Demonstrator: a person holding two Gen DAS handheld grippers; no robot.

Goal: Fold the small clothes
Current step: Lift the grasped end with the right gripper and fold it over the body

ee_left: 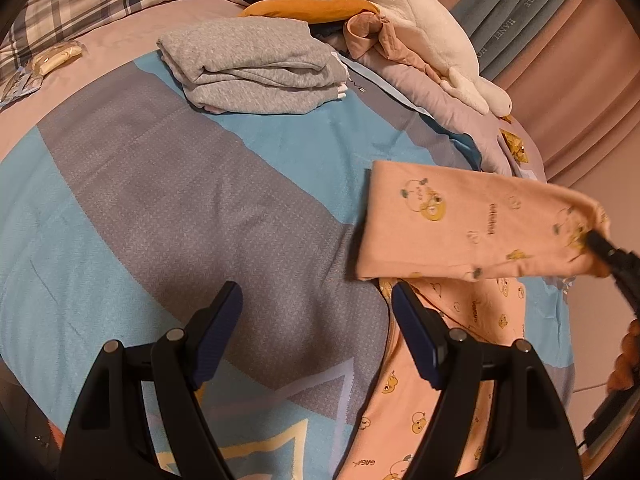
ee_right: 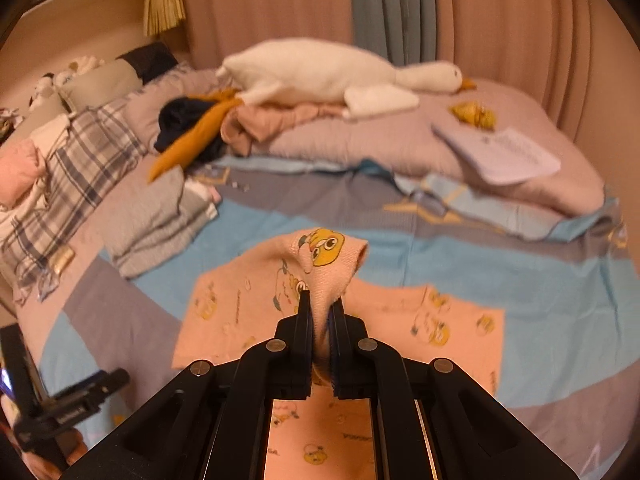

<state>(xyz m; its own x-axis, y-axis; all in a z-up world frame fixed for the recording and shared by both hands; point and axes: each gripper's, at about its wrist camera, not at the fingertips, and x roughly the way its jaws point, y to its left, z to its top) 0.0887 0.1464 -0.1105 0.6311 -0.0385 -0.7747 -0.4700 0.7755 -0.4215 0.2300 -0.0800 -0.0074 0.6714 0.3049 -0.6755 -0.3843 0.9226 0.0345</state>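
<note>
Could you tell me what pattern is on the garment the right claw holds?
Peach-pink garment with yellow cartoon ducks, clearest in the right wrist view.

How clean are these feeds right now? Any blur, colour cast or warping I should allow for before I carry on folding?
Left wrist view: warm pinkish cast, strong fisheye bowing of the bed cover; the lifted flap of the pink garment is motion-smeared, while the open left tongs are sharp. Right wrist view: same warm cast; the white plush goose and the background are soft, the right tongs pinching the cloth are crisp.
</note>
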